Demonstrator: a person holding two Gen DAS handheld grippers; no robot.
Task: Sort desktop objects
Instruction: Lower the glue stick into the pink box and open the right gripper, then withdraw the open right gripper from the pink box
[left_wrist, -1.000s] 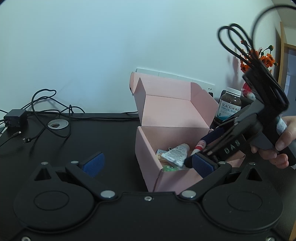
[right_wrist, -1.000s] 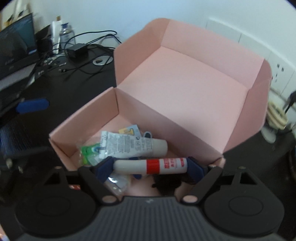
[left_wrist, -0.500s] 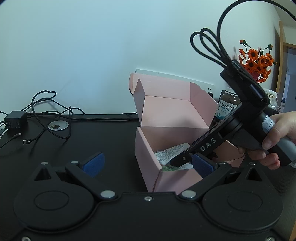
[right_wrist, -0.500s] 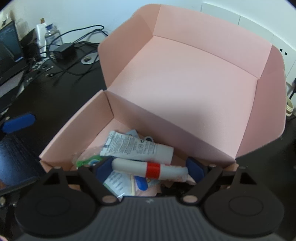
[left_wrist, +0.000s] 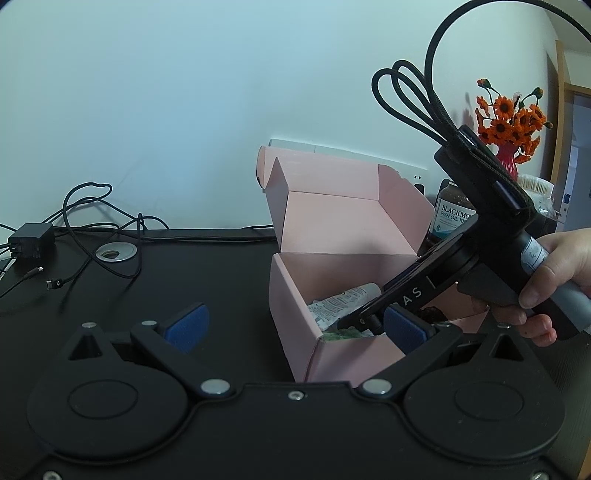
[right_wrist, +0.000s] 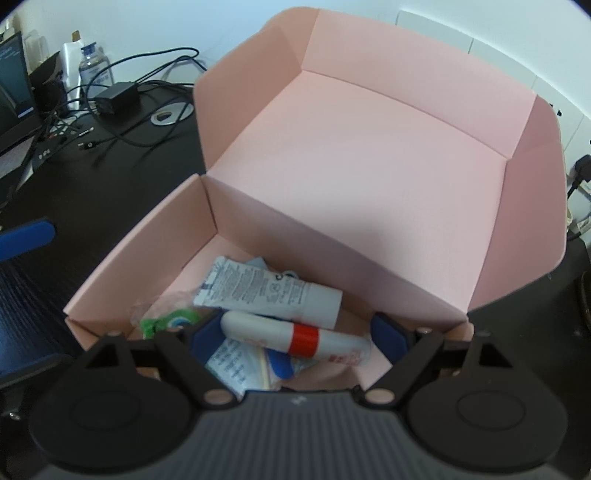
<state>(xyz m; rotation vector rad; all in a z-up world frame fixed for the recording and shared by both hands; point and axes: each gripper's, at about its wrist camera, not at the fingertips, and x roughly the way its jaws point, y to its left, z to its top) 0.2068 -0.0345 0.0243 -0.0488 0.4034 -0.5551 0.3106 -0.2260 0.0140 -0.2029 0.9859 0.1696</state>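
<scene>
The white stick with a red band (right_wrist: 295, 334) is seen lying inside the pink box (right_wrist: 147, 251), between the right gripper (right_wrist: 295, 336)'s spread fingers, apparently released. The left gripper (left_wrist: 295, 328) is held open, empty, near the box.

A black power adapter (left_wrist: 31, 242) is sitting at the far left of the dark desk (left_wrist: 207, 280), its black cables (left_wrist: 99, 229) looping across the surface; a round metal grommet (left_wrist: 115, 253) is lying flush in the desk just beside them; orange flowers (left_wrist: 511, 122) are standing in a red vase (left_wrist: 509, 166) against the pale wall (left_wrist: 221, 92); a laptop screen (right_wrist: 13, 81) is glowing at the left edge of the right wrist view; a clear bottle (right_wrist: 95, 66) is standing upright near it; a plug (right_wrist: 583, 168) is sitting in a white wall socket (right_wrist: 574, 122).
</scene>
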